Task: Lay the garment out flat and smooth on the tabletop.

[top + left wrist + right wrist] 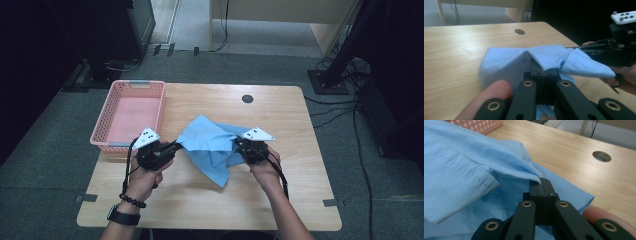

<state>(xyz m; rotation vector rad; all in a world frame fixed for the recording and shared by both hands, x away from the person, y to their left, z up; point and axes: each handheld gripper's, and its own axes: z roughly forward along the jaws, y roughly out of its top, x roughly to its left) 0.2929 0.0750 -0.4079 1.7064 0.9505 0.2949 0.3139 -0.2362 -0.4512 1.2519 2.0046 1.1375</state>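
Observation:
A light blue cloth garment (212, 145) lies crumpled at the middle of the wooden table (280, 190). My left gripper (176, 145) is shut on its left edge; in the left gripper view the jaws pinch a fold of the cloth (544, 58) with the left gripper (543, 68) closed tight. My right gripper (236, 144) is shut on the cloth's right side, and in the right gripper view the right gripper (541, 183) clamps a seam of the blue cloth (474, 170). Part of the cloth is lifted between the two grippers.
A pink perforated basket (131, 112) stands at the table's left edge, close behind my left hand. A round cable hole (247, 98) sits at the table's far middle. Cables and black stands (330, 75) are on the floor around the table.

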